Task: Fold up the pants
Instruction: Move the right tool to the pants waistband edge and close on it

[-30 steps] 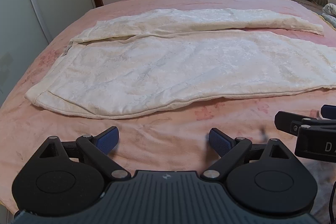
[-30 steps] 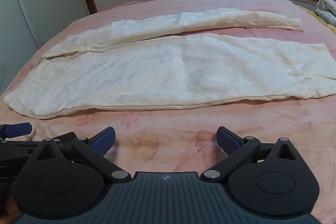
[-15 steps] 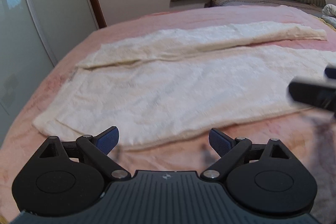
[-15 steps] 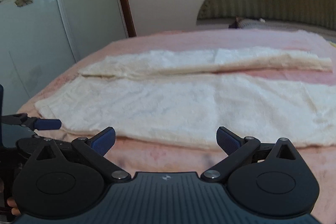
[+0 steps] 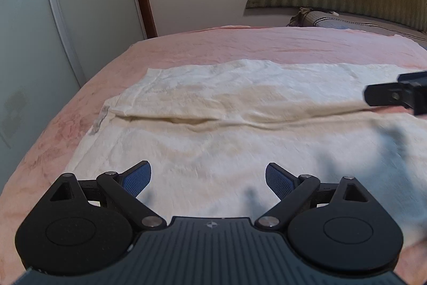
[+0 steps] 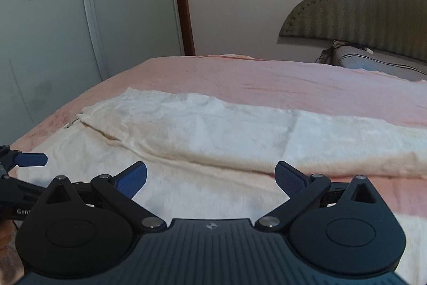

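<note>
Pants [image 5: 240,108], cream-white, lie spread flat on pink bed [image 5: 240,44], both legs side by side w/ a seam fold between. Left tongs [image 5: 208,179] & right tongs [image 6: 210,176] hover over near leg, both spread wide, gripping nothing.

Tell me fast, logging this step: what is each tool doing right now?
Left tool: open, holding nothing, over the white pants.
Right tool: open, holding nothing, also over the pants.
</note>
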`<state>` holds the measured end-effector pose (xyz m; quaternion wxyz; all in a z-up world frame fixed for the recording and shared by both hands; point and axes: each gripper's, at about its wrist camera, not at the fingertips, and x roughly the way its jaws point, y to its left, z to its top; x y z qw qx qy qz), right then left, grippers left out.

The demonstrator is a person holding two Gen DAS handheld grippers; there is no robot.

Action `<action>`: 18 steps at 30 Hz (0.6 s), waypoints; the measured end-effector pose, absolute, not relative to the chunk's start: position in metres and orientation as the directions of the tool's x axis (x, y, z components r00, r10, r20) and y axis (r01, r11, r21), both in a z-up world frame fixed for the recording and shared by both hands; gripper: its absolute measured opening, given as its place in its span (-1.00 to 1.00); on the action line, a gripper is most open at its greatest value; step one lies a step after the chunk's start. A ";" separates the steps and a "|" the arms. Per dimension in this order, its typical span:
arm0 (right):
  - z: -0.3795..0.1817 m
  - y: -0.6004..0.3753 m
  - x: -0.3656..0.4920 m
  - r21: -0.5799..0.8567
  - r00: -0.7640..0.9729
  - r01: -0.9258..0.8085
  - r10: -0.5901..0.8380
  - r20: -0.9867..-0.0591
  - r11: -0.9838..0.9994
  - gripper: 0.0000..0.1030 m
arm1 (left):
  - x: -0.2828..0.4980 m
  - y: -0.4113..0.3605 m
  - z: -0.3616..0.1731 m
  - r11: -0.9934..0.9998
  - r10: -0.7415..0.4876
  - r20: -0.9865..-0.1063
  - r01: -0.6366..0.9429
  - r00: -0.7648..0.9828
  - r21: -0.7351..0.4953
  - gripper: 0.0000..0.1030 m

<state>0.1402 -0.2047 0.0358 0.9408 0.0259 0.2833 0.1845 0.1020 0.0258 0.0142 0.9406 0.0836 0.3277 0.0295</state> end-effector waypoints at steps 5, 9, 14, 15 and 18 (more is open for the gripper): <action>0.053 -0.151 0.238 0.009 0.665 -0.387 0.286 -0.690 0.922 1.00 | 0.144 0.044 0.009 0.975 0.190 -0.562 -0.086 0.805 0.206 0.84; 0.065 -0.123 0.288 -0.034 0.724 -0.510 0.407 -0.557 0.859 1.00 | 0.168 0.063 -0.005 0.974 0.217 -0.571 -0.138 0.792 0.178 0.84; 0.038 -0.080 0.385 0.081 0.527 -0.610 0.479 -0.702 0.789 1.00 | 0.180 0.076 -0.023 0.981 0.196 -0.616 -0.143 0.763 0.135 0.84; 0.032 -0.071 0.393 0.016 0.547 -0.624 0.452 -0.705 0.781 1.00 | 0.180 0.077 -0.025 0.981 0.193 -0.617 -0.140 0.763 0.133 0.86; 0.012 -0.052 0.421 -0.060 0.542 -0.650 0.406 -0.736 0.758 0.98 | 0.178 0.074 -0.029 0.981 0.192 -0.611 -0.131 0.768 0.144 0.94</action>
